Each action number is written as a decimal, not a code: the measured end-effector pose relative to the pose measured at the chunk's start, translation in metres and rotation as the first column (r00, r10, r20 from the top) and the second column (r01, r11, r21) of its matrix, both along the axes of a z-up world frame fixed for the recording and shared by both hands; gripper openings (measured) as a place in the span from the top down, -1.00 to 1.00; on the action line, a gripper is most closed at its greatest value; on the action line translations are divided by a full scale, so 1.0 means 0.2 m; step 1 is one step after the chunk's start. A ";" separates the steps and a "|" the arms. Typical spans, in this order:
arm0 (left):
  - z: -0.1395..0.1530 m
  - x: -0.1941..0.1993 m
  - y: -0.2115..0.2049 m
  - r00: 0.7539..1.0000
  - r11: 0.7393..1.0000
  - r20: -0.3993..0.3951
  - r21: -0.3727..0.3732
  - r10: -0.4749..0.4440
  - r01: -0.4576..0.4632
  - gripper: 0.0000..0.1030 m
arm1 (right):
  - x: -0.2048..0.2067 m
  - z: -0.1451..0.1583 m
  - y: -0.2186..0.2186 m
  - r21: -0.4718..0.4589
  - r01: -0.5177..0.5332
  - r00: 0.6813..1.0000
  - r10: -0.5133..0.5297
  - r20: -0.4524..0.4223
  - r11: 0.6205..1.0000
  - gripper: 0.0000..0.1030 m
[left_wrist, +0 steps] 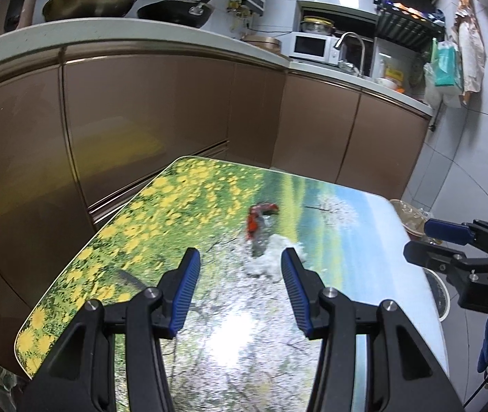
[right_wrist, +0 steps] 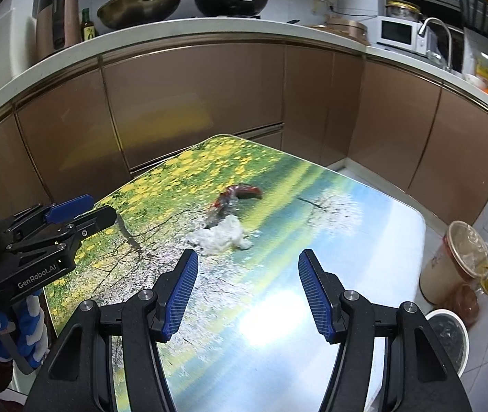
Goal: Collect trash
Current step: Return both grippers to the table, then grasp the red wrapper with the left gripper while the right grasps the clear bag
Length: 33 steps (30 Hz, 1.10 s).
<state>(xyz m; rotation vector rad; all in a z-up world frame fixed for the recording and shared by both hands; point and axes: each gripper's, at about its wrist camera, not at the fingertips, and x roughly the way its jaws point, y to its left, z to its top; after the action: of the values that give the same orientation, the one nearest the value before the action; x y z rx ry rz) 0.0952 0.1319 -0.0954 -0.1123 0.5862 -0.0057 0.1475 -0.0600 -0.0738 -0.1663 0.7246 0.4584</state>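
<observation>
Left wrist: crumpled tissue lies just beyond open left tool

The left gripper hangs low over the flower-printed table, its blue-padded jaws spread wide. Just past them lies a crumpled white tissue, with a red wrapper touching its far side. The right gripper reaches in from the right, beyond the table's edge, above a lidded tub on the floor.

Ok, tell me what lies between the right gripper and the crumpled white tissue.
Nothing: in the right wrist view only bare printed table lies between the open right gripper and the tissue.
</observation>
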 end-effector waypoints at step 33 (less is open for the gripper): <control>-0.30 0.75 0.13 0.959 0.977 -0.200 -0.109 -0.202 0.183 -0.10 | 0.58 -0.52 0.36 0.004 -0.126 0.974 0.124 -0.188 0.992 -0.28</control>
<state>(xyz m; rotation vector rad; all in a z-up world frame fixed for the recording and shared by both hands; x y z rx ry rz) 0.2442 0.1570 -0.1556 -0.1433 0.8069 -0.2121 0.2633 0.0119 -0.1770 -0.1787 0.9044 0.5968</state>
